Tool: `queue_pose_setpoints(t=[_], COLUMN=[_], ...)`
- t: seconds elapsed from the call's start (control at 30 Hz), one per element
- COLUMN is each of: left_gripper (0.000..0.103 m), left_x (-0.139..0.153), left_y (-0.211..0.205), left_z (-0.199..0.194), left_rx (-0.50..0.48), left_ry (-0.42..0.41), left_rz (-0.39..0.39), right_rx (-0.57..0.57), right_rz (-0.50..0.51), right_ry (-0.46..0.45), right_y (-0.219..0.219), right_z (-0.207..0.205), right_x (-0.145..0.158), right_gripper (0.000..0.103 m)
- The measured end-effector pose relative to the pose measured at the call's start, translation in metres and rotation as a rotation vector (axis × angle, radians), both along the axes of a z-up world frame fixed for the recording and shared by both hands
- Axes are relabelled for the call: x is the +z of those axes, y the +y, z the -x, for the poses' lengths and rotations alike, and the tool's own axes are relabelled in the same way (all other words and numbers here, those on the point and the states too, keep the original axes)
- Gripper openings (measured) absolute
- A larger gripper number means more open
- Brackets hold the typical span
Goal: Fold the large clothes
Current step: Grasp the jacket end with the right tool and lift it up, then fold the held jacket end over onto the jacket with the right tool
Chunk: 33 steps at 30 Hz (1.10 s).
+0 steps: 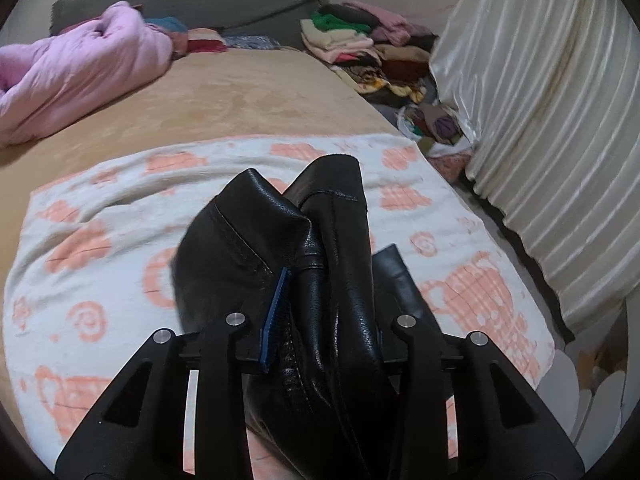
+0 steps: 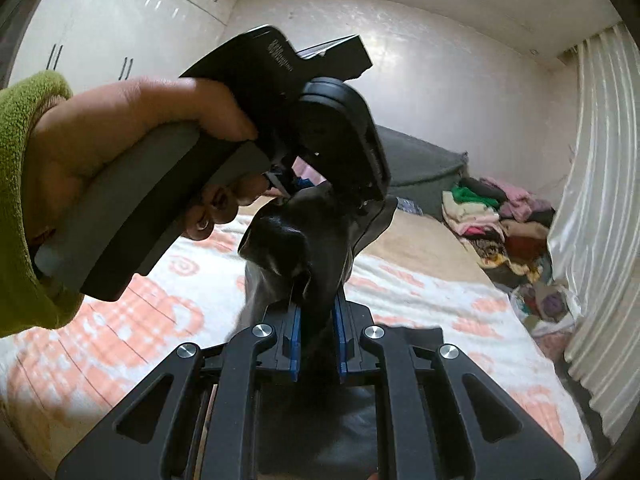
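1. Black leather garment: lifted over the blanketed bed, frame centre.
2. Left tongs, right tongs: both clamped on it.
3. Risk: slick, bunched leather slips free.

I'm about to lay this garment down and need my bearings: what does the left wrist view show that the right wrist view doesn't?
Only the left wrist view: the pink quilt bunched at the far left of the bed, and the left claw shut on the black leather garment.

Only the right wrist view: the white wardrobe, the ceiling, the hand in a green sleeve gripping the other tool, and the right claw clamping the garment.

Both: the peach-patterned blanket, pile of folded clothes, satin curtain, grey pillow.
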<state>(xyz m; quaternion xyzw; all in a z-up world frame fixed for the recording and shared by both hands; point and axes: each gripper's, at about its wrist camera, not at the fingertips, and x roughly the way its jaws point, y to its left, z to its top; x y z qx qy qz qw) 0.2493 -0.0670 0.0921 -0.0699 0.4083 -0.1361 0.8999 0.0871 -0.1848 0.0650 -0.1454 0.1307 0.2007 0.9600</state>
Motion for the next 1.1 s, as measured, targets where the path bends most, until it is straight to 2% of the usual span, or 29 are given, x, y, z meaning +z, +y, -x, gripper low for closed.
queue_pose_setpoints(t=[0.2,0.4,0.57,0.67,0.73,0.8,0.87,0.93,0.97,1.03,1.1], left_gripper=[0.033,0.038,0.038,0.039,0.043,0.045,0.045,0.045,0.045,0.045,0.045], left_x=[-0.019,-0.038,-0.039,-0.038,-0.047,-0.067,-0.100,-0.115,-0.118,-0.119,-0.117], left_y=[-0.052,-0.077,-0.074,-0.057,-0.043,-0.028,-0.012,-0.007,-0.006,-0.004,-0.004], left_z=[-0.010,-0.015,-0.009,0.001,0.010,0.017,0.024,0.030,0.032,0.034,0.035], left_rx=[-0.045,-0.107,-0.110,-0.091,-0.063,-0.008,0.031,0.037,0.046,0.057,0.052], left_ry=[0.021,0.051,0.055,0.032,0.025,0.052,0.121,0.122,0.113,0.108,0.101], left_rz=[-0.050,0.008,0.065,0.078,0.033,-0.020,-0.035,-0.029,-0.044,-0.033,-0.026], right_rx=[-0.037,-0.060,-0.093,-0.098,-0.090,-0.077,-0.079,-0.089,-0.076,-0.055,-0.064], right_rz=[-0.075,-0.156,-0.245,-0.403,-0.493,-0.596,-0.669,-0.683,-0.700,-0.735,-0.730], right_ry=[0.091,0.217,0.340,0.472,0.546,0.632,0.686,0.728,0.753,0.768,0.769], right_y=[-0.038,-0.072,-0.096,-0.120,-0.132,-0.143,-0.150,-0.152,-0.152,-0.154,-0.157], right_z=[-0.007,-0.013,-0.029,-0.039,-0.047,-0.054,-0.058,-0.063,-0.066,-0.074,-0.095], right_x=[-0.022,-0.045,-0.069,-0.087,-0.097,-0.107,-0.113,-0.113,-0.111,-0.101,-0.084], right_gripper=[0.012,0.012,0.012,0.012,0.013,0.015,0.028,0.059,0.065,0.085,0.096])
